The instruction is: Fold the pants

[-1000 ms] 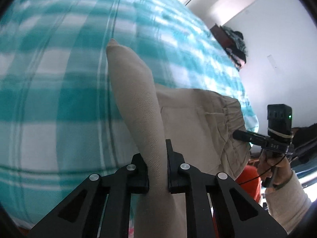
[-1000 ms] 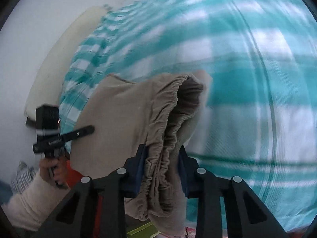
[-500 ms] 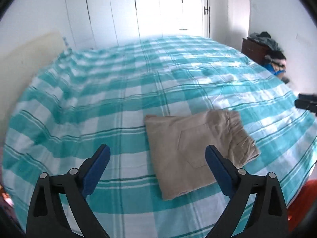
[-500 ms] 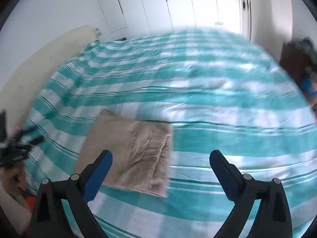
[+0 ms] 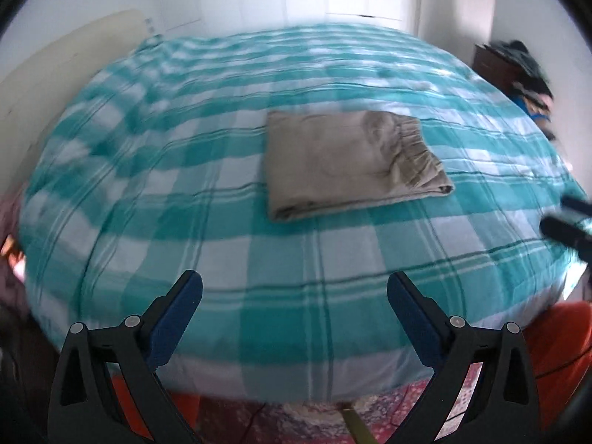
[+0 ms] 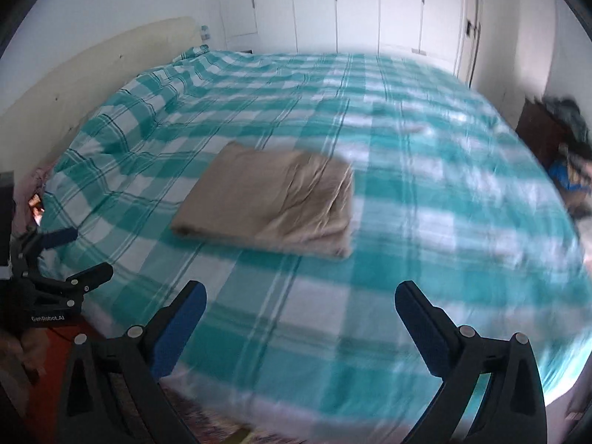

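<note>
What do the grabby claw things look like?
Each hand-held gripper is black plastic: the left hand-held gripper and right hand-held gripper have two angled fingers with cut-out holes, silver screws and blue pads. White lettering marks the left one.

Left gripper [image 5: 294,288]: jaws opening, spread wide, nothing between the blue pads [image 5: 177,316]; aimed steeply downward. Right gripper [image 6: 299,298]: jaws likewise opening, wide, empty, pitched down. From the right wrist view the left gripper shows at the left edge, a hand [image 6: 26,347] beneath it. Both clear of any contact.
</note>
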A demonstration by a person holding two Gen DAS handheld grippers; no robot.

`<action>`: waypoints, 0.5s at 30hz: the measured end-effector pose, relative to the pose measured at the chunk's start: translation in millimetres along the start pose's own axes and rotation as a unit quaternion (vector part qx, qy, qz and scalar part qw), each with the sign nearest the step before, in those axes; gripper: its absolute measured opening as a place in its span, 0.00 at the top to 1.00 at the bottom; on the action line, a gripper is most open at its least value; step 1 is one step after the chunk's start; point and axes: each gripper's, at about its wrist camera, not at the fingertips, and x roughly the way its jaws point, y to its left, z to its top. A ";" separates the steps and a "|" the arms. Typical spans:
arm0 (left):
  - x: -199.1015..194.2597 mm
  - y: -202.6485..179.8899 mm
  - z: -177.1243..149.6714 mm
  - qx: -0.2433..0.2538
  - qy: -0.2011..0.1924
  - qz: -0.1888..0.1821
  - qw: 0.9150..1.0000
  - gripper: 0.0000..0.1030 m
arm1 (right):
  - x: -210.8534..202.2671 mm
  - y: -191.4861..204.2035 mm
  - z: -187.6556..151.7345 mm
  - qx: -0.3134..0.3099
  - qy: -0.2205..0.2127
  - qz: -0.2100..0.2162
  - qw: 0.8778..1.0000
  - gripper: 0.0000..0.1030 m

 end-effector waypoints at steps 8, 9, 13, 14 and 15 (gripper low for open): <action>-47.5 14.9 -18.8 0.015 -0.039 0.018 0.999 0.02 | -20.8 25.2 -59.1 0.043 0.034 0.031 0.998 0.02; -51.9 16.0 -16.8 0.014 -0.042 0.014 0.999 0.02 | -26.1 27.2 -59.6 0.037 0.030 0.022 0.999 0.02; -66.1 21.9 -7.1 -0.004 -0.058 0.007 0.998 0.02 | -48.4 30.0 -46.9 0.019 0.005 -0.011 1.000 0.02; -70.9 23.4 -6.1 -0.009 -0.063 0.005 0.998 0.02 | -55.4 30.2 -42.1 0.015 -0.006 -0.020 1.000 0.02; -74.3 24.2 -6.3 -0.011 -0.068 0.003 0.998 0.02 | -64.2 30.5 -37.7 0.014 -0.019 -0.029 0.999 0.02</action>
